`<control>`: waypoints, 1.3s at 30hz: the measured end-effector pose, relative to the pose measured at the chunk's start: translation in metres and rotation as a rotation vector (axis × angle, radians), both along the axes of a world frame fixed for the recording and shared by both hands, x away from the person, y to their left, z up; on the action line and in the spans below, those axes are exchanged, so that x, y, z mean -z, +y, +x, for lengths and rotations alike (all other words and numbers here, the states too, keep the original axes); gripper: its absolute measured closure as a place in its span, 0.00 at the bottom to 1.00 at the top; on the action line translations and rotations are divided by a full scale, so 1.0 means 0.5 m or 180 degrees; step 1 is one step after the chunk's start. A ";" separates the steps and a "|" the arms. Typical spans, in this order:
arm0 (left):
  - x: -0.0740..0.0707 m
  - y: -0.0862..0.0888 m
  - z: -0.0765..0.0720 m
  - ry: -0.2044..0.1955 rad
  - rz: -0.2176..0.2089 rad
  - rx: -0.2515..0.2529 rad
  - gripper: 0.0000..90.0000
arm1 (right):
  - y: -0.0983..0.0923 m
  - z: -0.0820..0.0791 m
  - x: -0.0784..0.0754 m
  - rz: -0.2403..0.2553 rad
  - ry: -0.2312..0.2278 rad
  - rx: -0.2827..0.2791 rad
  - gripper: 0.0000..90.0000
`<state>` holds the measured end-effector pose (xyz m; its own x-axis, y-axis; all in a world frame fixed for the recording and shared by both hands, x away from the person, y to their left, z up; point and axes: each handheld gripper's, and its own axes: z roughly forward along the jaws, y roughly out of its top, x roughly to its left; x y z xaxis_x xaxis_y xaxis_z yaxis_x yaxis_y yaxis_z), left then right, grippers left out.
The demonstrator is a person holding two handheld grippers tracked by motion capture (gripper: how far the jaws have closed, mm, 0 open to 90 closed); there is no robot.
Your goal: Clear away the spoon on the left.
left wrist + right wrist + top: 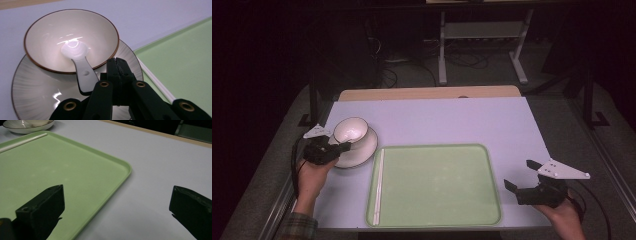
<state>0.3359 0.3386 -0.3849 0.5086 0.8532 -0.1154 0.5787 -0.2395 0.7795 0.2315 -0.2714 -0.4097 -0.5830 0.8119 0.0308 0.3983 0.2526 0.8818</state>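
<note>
Left tongs [117, 65] closed over plate [32, 90]; right tongs [117, 212] (wide apart).

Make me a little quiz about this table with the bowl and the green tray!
1. True or false: the bowl sits on the plate.
2. What lies inside the bowl? A) a fork B) a white spoon C) an egg
3. Fill in: the right gripper has its jaws ____, beside the green tray; the left gripper has its jaws together.

Key: 1 true; 2 B; 3 open.
</note>
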 end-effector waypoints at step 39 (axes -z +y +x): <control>-0.053 0.086 0.004 -0.0262 -0.0097 -0.0351 0.99 | 0.000 0.000 -0.002 0.0002 -0.0019 0.0011 0.00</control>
<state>0.3380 0.3817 -0.3587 0.4206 0.9013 -0.1039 0.5341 -0.1534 0.8314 0.2314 -0.2713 -0.4086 -0.5803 0.8139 0.0278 0.3939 0.2506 0.8843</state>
